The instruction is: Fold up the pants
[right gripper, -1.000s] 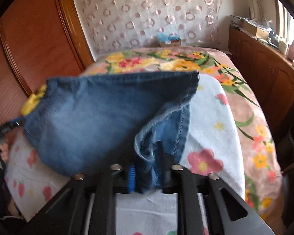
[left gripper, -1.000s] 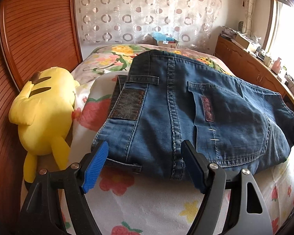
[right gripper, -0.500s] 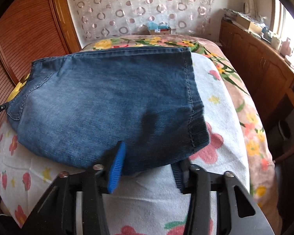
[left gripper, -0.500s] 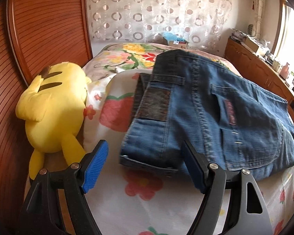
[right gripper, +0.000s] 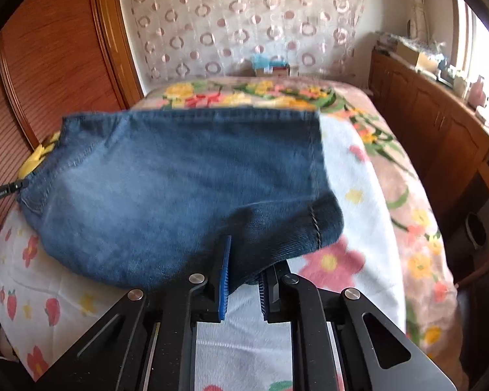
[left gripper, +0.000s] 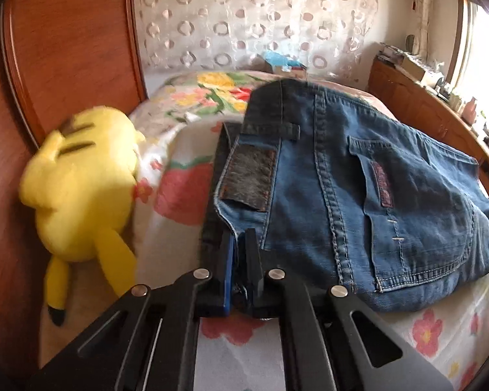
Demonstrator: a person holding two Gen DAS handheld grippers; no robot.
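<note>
Blue jeans (left gripper: 358, 189) lie folded on a flowered bed cover (left gripper: 185, 192), back pocket and leather waist patch facing up. My left gripper (left gripper: 241, 254) is shut on the near corner of the waistband. In the right wrist view the jeans (right gripper: 179, 189) show as a folded denim panel with the hems at the right. My right gripper (right gripper: 243, 267) is shut on the near edge of the folded legs, with a thick bunch of denim between its blue pads (right gripper: 225, 277). The left gripper's tip (right gripper: 3, 192) shows at the far left of that view.
A yellow plush toy (left gripper: 81, 189) lies at the left beside the wooden headboard (left gripper: 65, 49). A wooden cabinet (right gripper: 440, 137) with clutter runs along the right under a window. A small box (right gripper: 270, 65) sits at the far end of the bed before the curtain.
Both grippers were open at the jeans' near edge half a second ago; both have now closed on the denim. The left gripper shifted left to the waistband corner.
</note>
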